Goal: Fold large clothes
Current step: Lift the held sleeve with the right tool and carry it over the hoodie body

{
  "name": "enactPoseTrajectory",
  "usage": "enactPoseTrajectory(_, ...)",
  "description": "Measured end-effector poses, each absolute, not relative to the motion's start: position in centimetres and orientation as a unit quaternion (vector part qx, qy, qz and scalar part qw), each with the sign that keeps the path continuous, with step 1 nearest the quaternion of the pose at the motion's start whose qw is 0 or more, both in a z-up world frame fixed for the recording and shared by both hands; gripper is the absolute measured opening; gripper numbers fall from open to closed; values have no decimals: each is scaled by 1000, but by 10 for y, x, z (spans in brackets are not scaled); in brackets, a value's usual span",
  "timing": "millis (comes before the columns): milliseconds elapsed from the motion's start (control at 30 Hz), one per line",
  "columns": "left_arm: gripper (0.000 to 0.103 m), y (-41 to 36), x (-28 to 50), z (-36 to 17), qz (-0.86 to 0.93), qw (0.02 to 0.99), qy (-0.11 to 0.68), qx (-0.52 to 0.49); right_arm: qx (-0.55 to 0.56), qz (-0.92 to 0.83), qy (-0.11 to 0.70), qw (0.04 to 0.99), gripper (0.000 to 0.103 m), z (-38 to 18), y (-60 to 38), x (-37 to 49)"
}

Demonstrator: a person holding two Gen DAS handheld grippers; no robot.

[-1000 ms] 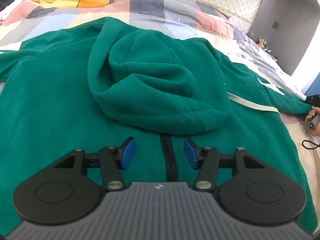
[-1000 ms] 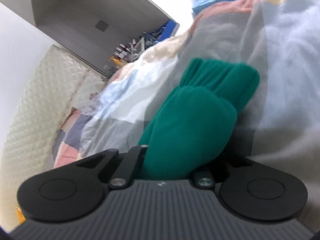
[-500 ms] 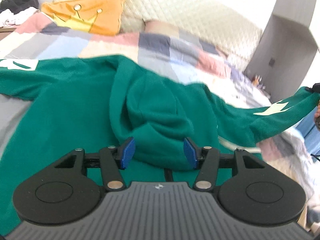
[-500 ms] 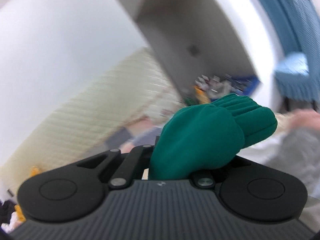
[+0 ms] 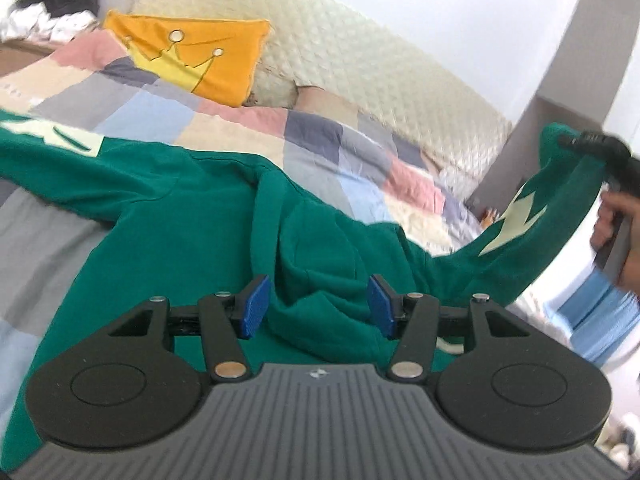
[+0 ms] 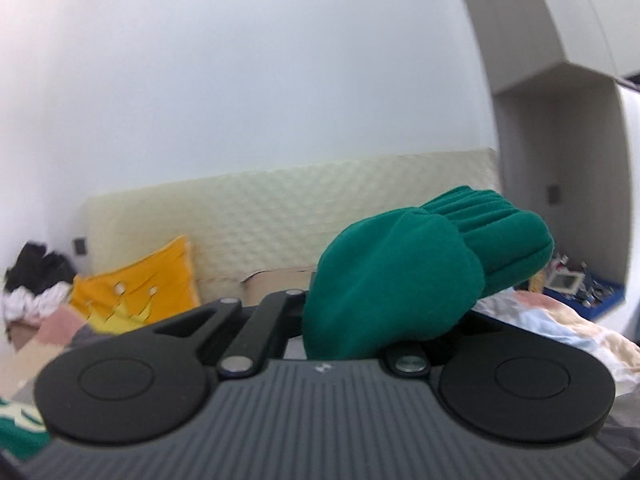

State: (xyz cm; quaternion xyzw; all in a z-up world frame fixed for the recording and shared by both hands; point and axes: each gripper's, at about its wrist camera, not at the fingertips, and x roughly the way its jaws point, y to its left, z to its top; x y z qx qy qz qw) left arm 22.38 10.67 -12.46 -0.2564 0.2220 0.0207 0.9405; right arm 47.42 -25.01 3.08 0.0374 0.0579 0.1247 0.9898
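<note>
A green zip hoodie [image 5: 168, 220] lies spread on the bed, its hood [image 5: 320, 256] bunched in the middle. My left gripper [image 5: 316, 304] hovers open above the hood with nothing between its blue pads [image 5: 254, 304]. The hoodie's right sleeve [image 5: 520, 236], with a pale star print, is lifted off the bed. My right gripper [image 5: 576, 142] is shut on that sleeve's end, a hand [image 5: 616, 224] holding it. In the right wrist view the sleeve's ribbed cuff [image 6: 408, 280] bulges out over the right gripper [image 6: 344, 332], hiding its fingertips. The left sleeve [image 5: 52, 140] lies flat.
The bed has a patchwork quilt [image 5: 224, 128], an orange crown cushion [image 5: 192, 60] and a quilted cream headboard [image 5: 360, 72]. A pile of clothes [image 5: 52, 12] sits at the far left. A grey wall niche [image 6: 560, 208] with small items stands right of the bed.
My right gripper has swung the sleeve cuff up off the bed and rolled toward the headboard. The left gripper has risen and tilted, and its jaws have kept the same gap.
</note>
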Motion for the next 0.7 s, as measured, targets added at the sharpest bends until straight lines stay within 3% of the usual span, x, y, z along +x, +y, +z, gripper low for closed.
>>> enactPoseTrajectory(700,59,178,196,-132,36,918,193,-345,-137,295,200,924,10,-160,-61,390)
